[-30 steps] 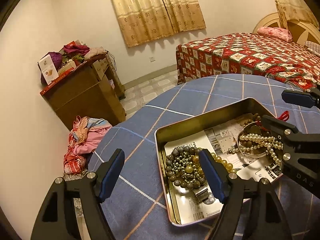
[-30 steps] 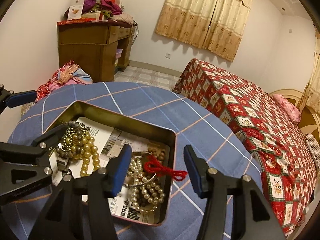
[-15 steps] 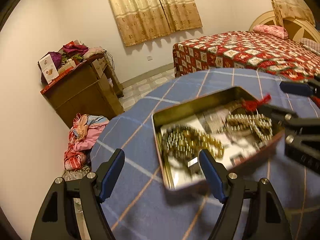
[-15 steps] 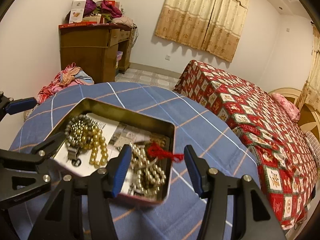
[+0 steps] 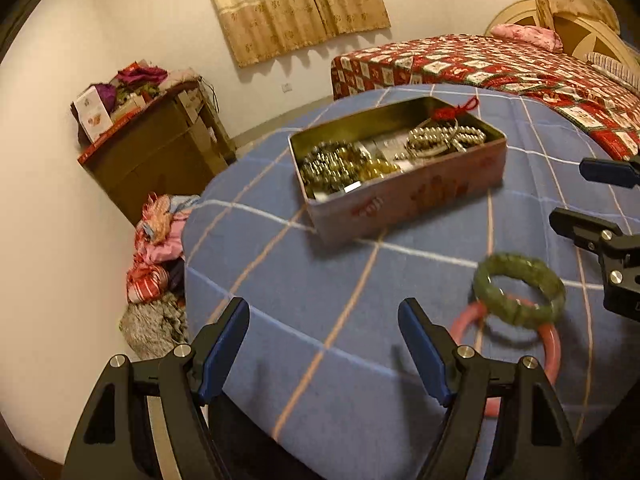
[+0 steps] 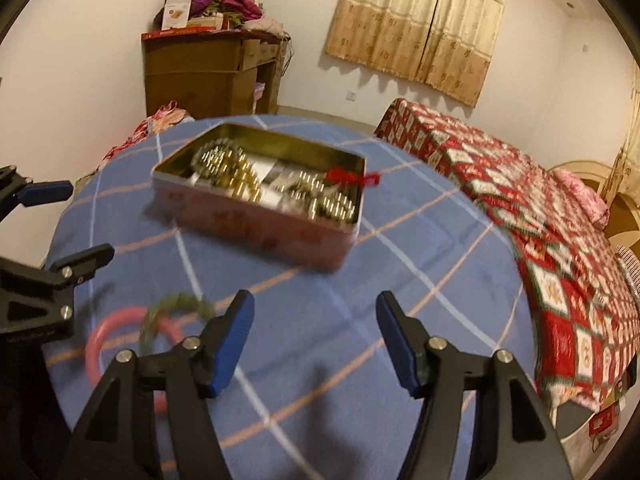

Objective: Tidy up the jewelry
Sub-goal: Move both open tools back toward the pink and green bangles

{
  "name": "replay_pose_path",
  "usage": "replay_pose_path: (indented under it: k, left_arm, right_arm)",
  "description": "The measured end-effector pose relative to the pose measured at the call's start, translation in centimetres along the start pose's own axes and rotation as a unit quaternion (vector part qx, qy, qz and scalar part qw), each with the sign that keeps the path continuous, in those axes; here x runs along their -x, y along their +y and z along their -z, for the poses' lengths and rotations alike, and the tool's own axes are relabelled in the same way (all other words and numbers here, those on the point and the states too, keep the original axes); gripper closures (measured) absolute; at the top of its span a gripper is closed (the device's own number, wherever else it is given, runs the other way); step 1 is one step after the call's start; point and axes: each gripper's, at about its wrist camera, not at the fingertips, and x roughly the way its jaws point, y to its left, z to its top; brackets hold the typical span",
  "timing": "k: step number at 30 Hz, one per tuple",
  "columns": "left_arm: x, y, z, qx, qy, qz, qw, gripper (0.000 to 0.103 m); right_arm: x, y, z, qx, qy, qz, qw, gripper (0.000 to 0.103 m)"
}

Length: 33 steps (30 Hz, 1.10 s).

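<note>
A rectangular metal tin (image 5: pixel 404 196) (image 6: pixel 256 224) stands on the blue checked tablecloth (image 5: pixel 340 288) with several bead strings (image 5: pixel 340 168) and a red knotted cord (image 5: pixel 456 111) inside. Nearer me, a green bead bracelet (image 5: pixel 520 294) (image 6: pixel 176 304) lies across a pink bangle (image 5: pixel 548 344) (image 6: pixel 108 324). My left gripper (image 5: pixel 324 340) is open over bare cloth, left of the two rings. My right gripper (image 6: pixel 314 328) hangs over bare cloth to their right, its jaws opening with nothing between them.
The round table's edge (image 5: pixel 192 280) drops away at the left. A wooden cabinet (image 5: pixel 156 152) piled with clutter stands by the wall, with clothes (image 5: pixel 160 236) heaped on the floor. A bed with a red patterned cover (image 6: pixel 540 220) lies to the right.
Both grippers have pulled back from over the tin toward the table's near side. The tin now sits farther off, and the green bracelet and pink bangle have come into view.
</note>
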Motion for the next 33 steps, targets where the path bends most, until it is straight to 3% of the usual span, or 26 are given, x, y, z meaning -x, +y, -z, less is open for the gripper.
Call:
replay_pose_path:
  k: [9, 19, 26, 30, 33]
  left_arm:
    - [0.2, -1.8, 0.2, -0.016, 0.009, 0.016, 0.9997, 0.026]
    - [-0.5, -2.7, 0.4, -0.034, 0.017, 0.018, 0.9991, 0.026]
    - [-0.5, -1.9, 0.1, -0.025, 0.014, 0.010, 0.9995, 0.026]
    - [0.5, -1.1, -0.5, -0.010, 0.001, 0.014, 0.9998, 0.026]
    - [0.9, -2.0, -0.4, -0.028, -0.002, 0.025, 0.9993, 0.026]
  right_arm:
    - [-0.3, 0.3, 0.6, -0.008, 0.002, -0.028, 1.000, 0.037]
    - [-2.2, 1.7, 1.1, 0.017, 0.038, -0.052, 0.998, 0.037]
    - [-3.5, 0.8, 1.1, 0.016, 0.068, -0.007, 0.998, 0.038]
    - [-3.7, -0.1, 1.6, -0.003, 0.075, -0.011, 0.997, 0.038]
    - [-3.4, 0.3, 1.7, 0.004, 0.071, -0.007, 0.997, 0.038]
